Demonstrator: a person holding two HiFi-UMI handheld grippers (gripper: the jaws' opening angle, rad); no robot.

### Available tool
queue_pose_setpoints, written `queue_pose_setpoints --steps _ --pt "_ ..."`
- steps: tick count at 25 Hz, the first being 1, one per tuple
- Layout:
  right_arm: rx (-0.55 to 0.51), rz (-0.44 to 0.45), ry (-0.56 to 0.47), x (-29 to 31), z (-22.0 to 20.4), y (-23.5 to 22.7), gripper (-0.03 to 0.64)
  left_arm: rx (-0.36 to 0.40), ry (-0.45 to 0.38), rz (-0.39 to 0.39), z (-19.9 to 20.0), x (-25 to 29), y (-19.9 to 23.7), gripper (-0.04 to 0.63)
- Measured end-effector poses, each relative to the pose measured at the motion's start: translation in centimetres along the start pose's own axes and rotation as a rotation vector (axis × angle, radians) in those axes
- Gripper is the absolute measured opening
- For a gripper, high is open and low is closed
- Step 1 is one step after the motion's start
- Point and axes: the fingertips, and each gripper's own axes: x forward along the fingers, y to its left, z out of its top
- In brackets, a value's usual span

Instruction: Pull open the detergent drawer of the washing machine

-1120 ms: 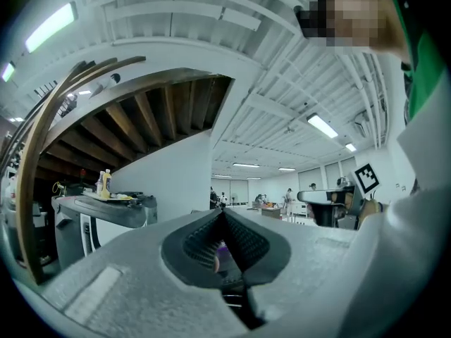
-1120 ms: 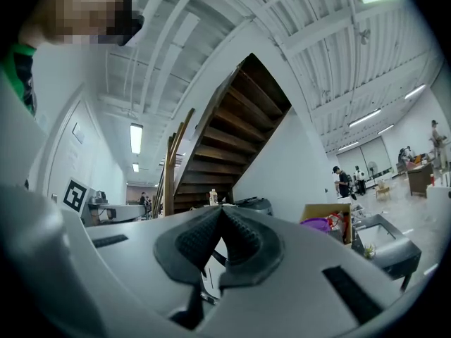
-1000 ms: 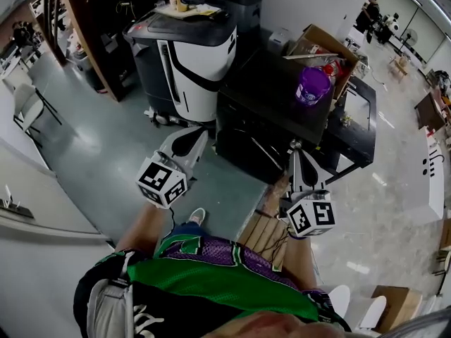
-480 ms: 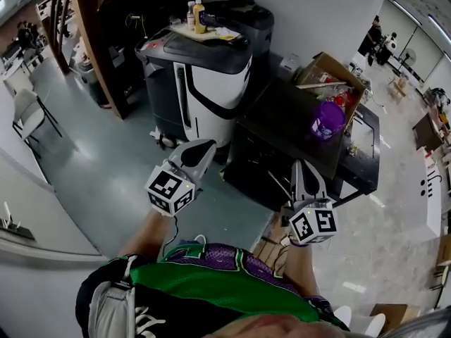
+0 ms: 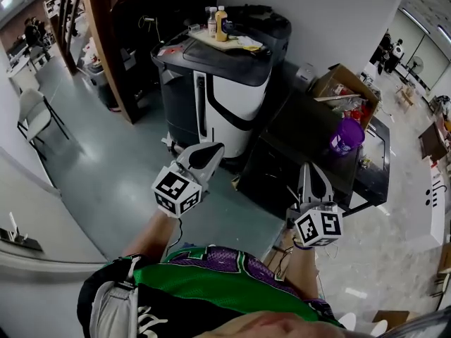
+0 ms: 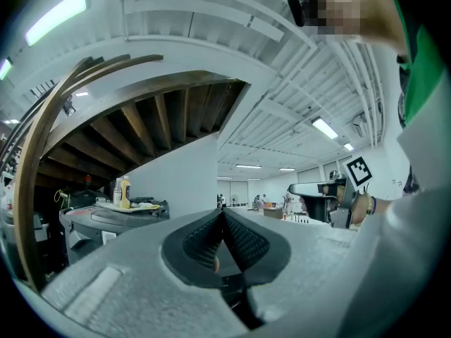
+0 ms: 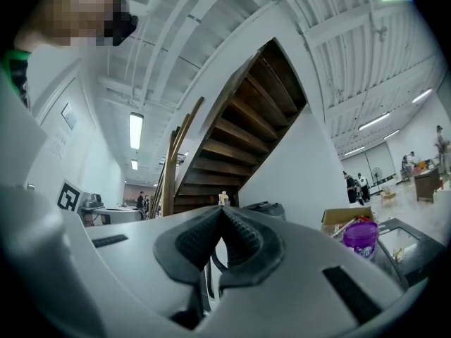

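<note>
A tall black-and-white machine point(image 5: 218, 83) stands ahead against the wall, and a low black cabinet-like unit point(image 5: 303, 153) stands to its right. From here I cannot make out a detergent drawer on either. My left gripper point(image 5: 213, 148) is held level in the air short of the black-and-white machine, jaws shut and empty. The left gripper view shows its pads meeting at the tip point(image 6: 223, 213). My right gripper point(image 5: 311, 169) hovers in front of the black unit, also shut on nothing point(image 7: 223, 211).
A tray with bottles point(image 5: 217, 23) sits on the black-and-white machine. A purple tub point(image 5: 344, 136) and a cardboard box point(image 5: 345, 90) rest on the black unit. A wooden staircase point(image 5: 106, 41) rises at the left, with a chair point(image 5: 35, 115) beside it. Grey floor point(image 5: 113, 167) lies between me and the machines.
Both grippers have moved forward together towards the machines, which now sit further right and nearer in the head view. Both pairs of jaws stayed shut.
</note>
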Motion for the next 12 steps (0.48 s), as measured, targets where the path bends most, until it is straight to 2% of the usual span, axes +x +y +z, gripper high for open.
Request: queue_pose_setpoints --steps 8,9,10,12 --pt "-0.021 0.005 0.028 1.9 -1.2 0.2 0.001 -0.045 -0.003 -0.005 -1.5 0.9 2.2 0.017" --pt "-0.021 0.021 0.031 2.0 -1.3 0.3 0.037 -0.046 -0.004 -0.006 -1.6 1.1 2.2 0.017" --pt "-0.021 0.036 0.036 2.1 -1.5 0.3 0.111 -0.047 -0.005 -0.008 -1.8 1.3 2.1 0.017" --pt "-0.019 0.061 0.044 2.2 -1.7 0.3 0.163 -0.049 -0.009 -0.015 -1.9 1.6 1.8 0.017"
